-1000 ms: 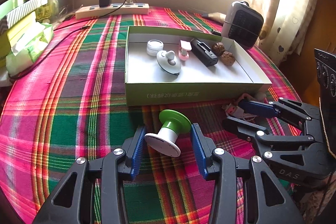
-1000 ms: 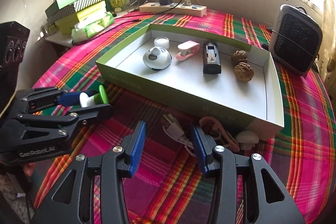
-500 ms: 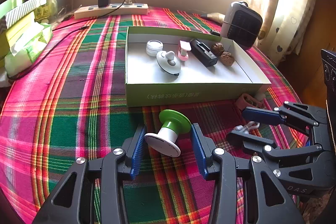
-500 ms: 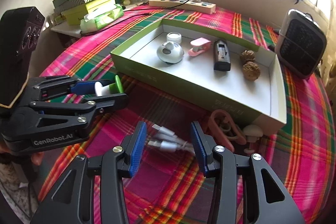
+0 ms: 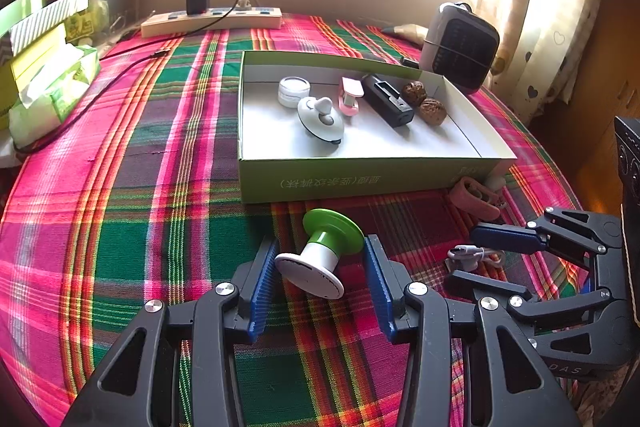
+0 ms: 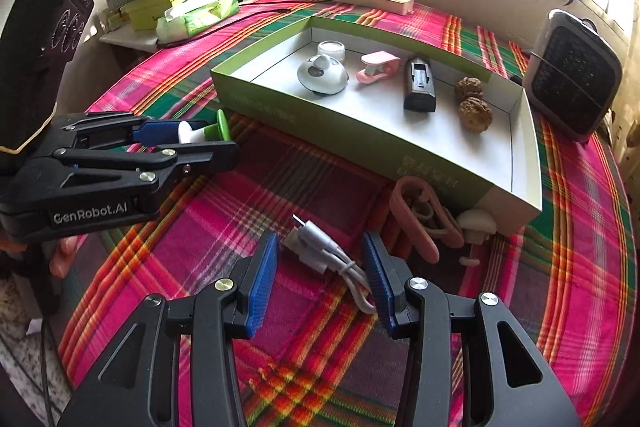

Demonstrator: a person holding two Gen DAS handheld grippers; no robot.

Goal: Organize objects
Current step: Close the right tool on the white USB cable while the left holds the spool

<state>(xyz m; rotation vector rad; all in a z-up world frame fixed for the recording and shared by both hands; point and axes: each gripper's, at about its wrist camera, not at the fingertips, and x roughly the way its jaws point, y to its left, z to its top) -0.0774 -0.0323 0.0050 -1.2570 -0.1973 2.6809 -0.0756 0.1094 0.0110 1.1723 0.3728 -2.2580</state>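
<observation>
Left gripper (image 5: 320, 279) has its 2 blue pads either side of the green-and-white knob thing (image 5: 322, 255), which lies tipped on its side on the plaid tablecloth (image 5: 120, 211), just in front of the box's near wall. The pads look apart from it on both sides, so I'd call those jaws spread, not clamping yet. Right gripper (image 6: 320, 275) is spread too, straddling the bundled white USB cable (image 6: 328, 251), which sits on the cloth near the box's front right corner.

My take on doing this well: squeeze the knob on its narrow white-green neck rather than the wide discs, since the discs look likely to roll or pop out. For the cable, come lower so both pads catch the whole bundle, not just 1 loop, or it'll probably unravel on the lift.

Right beside the cable are a pink clip (image 6: 416, 219) and a small white mushroom-shaped piece (image 6: 476, 223), tucked against the green box (image 6: 360, 143). Keep the right pad off those.

Inside the box there's bare floor along the near wall, in front of the white dome (image 6: 322, 75) and black device (image 6: 418, 83), so I'd drop both there.
</observation>
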